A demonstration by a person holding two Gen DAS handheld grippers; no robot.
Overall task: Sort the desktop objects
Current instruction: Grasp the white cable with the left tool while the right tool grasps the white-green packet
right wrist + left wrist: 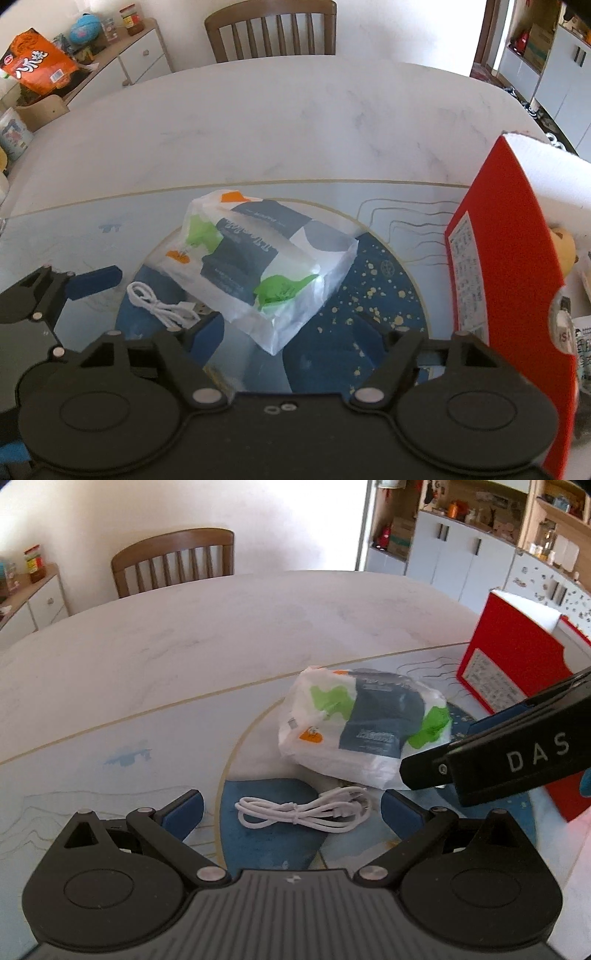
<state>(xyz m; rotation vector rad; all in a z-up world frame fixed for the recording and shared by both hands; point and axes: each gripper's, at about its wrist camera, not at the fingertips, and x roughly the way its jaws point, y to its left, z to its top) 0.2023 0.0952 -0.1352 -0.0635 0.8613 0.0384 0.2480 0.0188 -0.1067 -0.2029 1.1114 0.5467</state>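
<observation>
A coiled white USB cable lies on the dark blue disc of the table mat, between the blue pads of my left gripper, which is open and not touching it. Just behind it sits a soft tissue pack in white, grey and green wrap. My right gripper is open, pointing steeply down. The near corner of the tissue pack reaches between its fingers without pad contact. An open red box stands upright at the right. The cable lies left of the pack, beside the left gripper's blue pad.
The right gripper's black body crosses in front of the red box. The box holds a yellow object and packets. A wooden chair stands at the marble table's far edge; a cluttered sideboard is far left.
</observation>
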